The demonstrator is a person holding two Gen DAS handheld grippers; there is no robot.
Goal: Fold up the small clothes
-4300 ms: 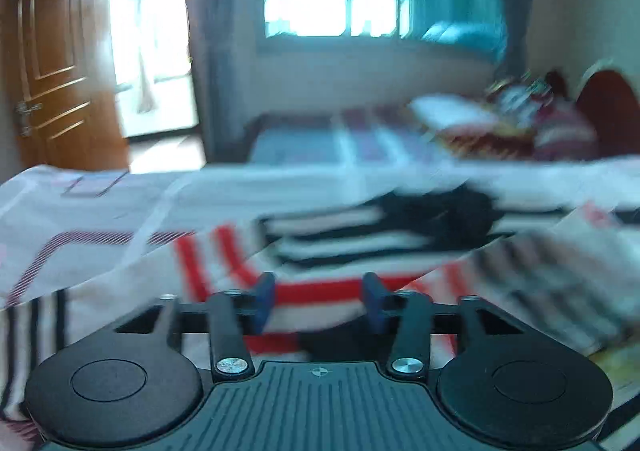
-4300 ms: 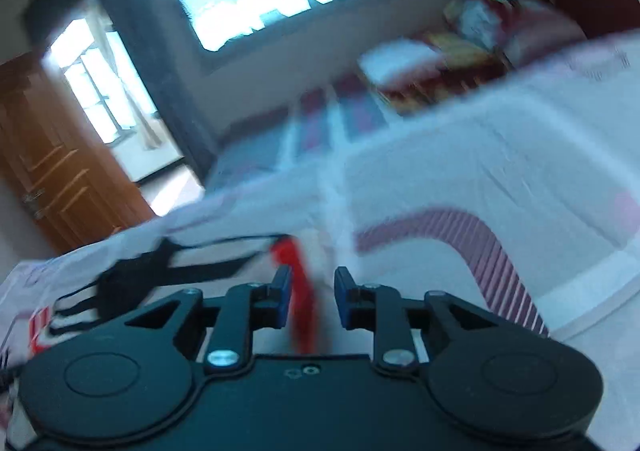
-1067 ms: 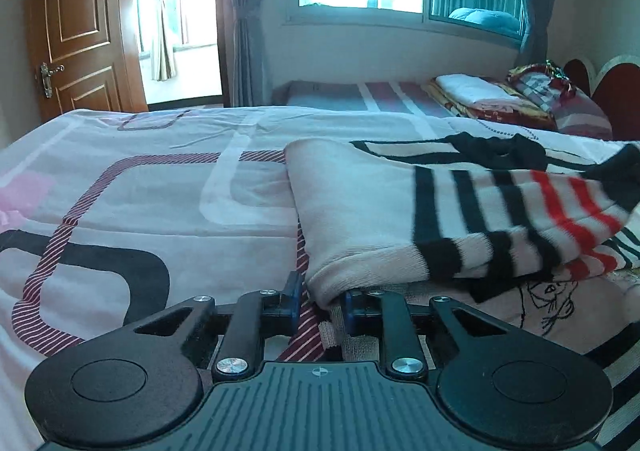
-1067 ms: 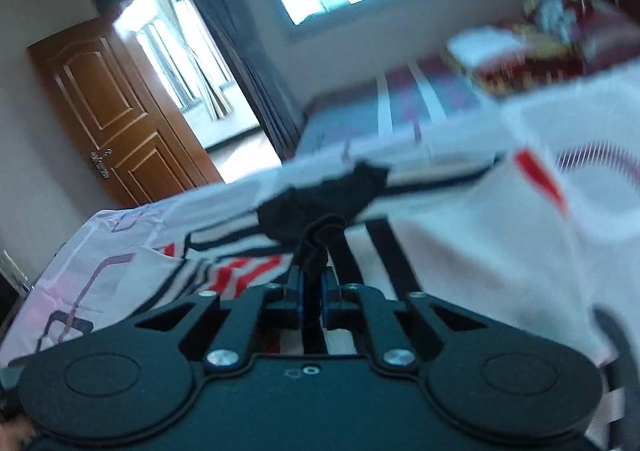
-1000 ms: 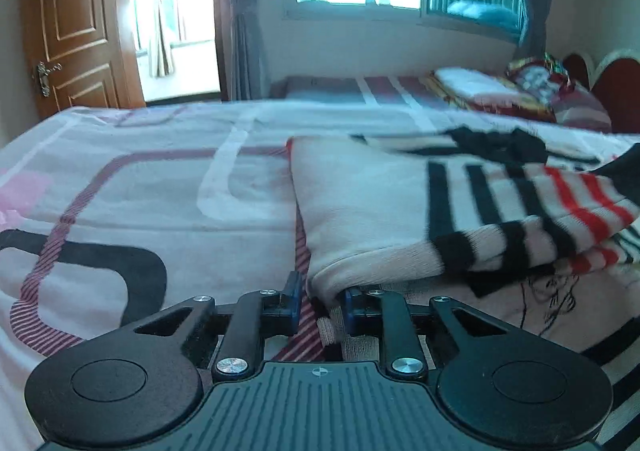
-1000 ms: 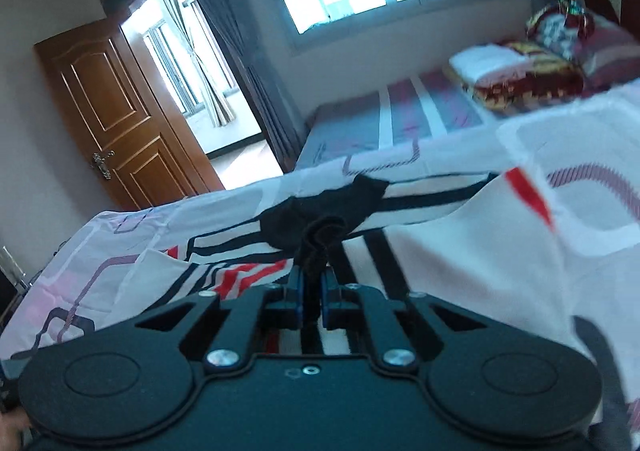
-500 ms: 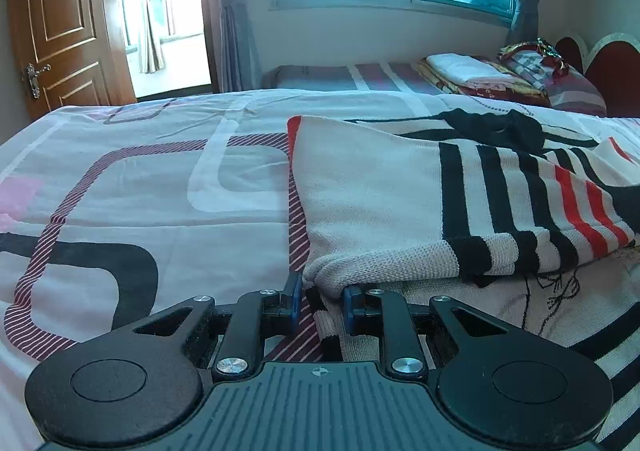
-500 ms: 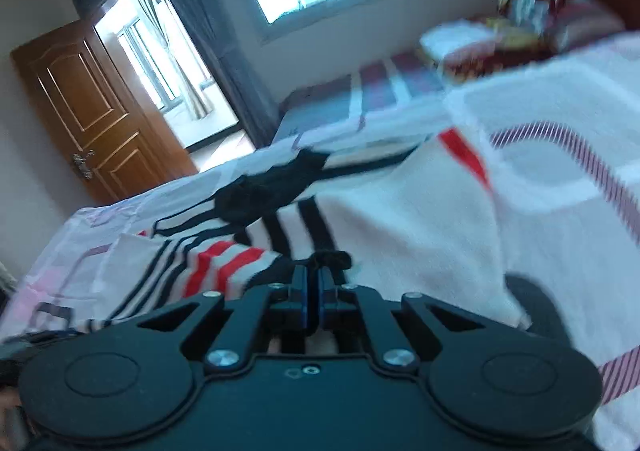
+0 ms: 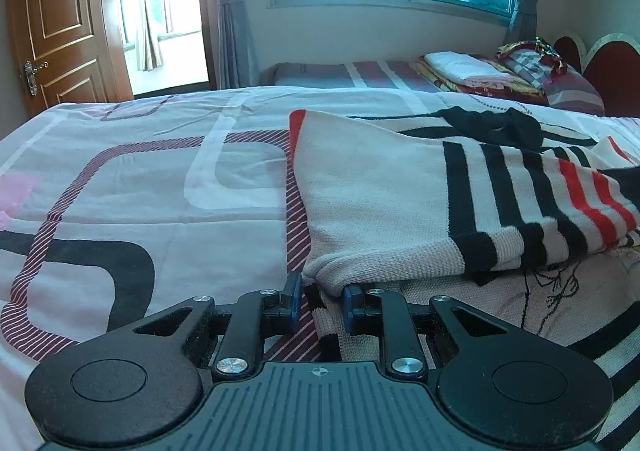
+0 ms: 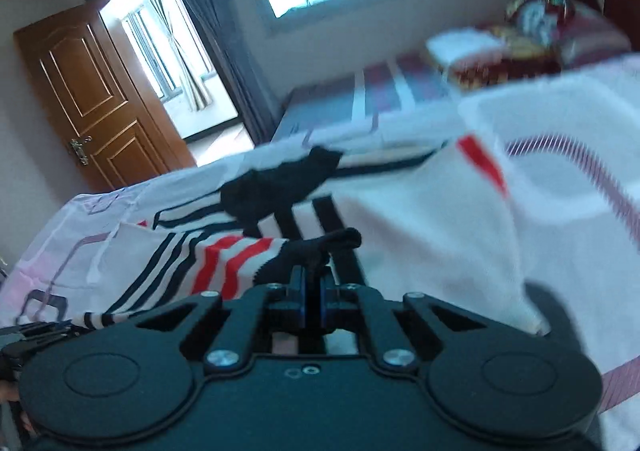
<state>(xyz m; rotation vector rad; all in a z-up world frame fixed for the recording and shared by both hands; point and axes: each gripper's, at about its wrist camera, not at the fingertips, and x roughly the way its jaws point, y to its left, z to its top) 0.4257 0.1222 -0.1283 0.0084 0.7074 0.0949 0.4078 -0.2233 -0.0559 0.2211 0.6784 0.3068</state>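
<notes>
— At the right tool [image 10: 313,293], what changed?
— Its jaws are pressed together on a black cuff [image 10: 320,247] of the striped sweater [image 10: 420,227]. A second ago that cuff was held higher; it now sits low over the folded body. Judgement: the sleeve fold is nearly laid and a release looks due.
— And the left tool [image 9: 319,303]?
— Unmoved, narrowly parted, pinching the sweater's near hem [image 9: 326,315] against the bed [image 9: 160,187].
— Edges and clearance?
— The folded edge runs straight away from the left tool. Bare bedspread lies open to the left; a second bed [image 9: 360,71] stands well apart beyond.
</notes>
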